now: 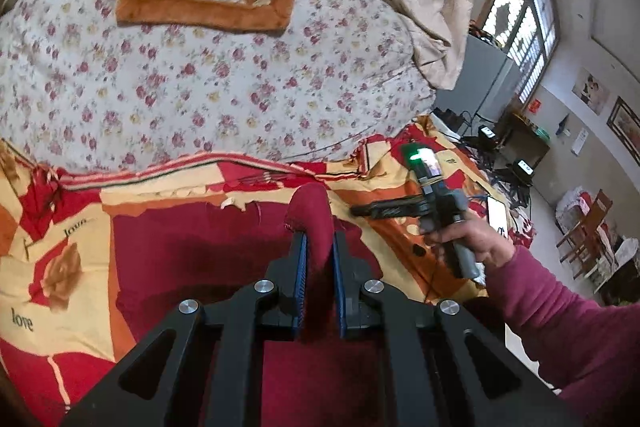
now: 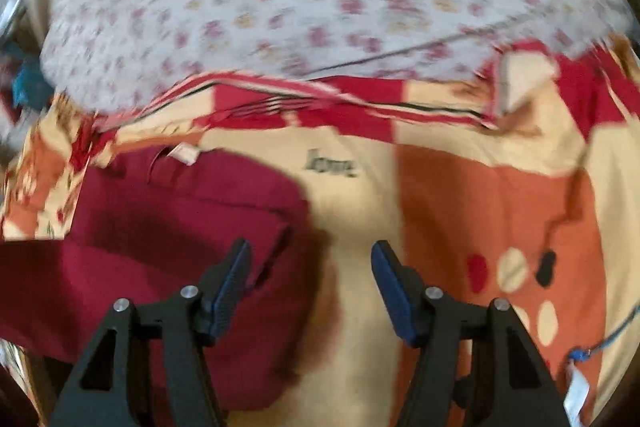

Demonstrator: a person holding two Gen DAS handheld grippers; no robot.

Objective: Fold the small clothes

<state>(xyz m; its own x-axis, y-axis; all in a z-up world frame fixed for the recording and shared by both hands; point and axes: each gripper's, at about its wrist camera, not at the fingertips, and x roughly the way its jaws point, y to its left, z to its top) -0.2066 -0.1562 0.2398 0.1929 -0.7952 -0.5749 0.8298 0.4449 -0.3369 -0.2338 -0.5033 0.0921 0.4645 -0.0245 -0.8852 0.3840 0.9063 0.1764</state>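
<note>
Here the left hand-held gripper (image 1: 320,247) pinches the maroon garment (image 1: 310,211); the right hand-held gripper (image 2: 310,267) hangs spread beside it.

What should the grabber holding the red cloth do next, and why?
Probably carry the pinched fold across and lay it down. The left gripper is shut on a raised fold of the dark red fabric garment, while the right gripper hangs open beside the garment's edge over the red, orange and cream patterned bedspread, holding nothing.
</note>
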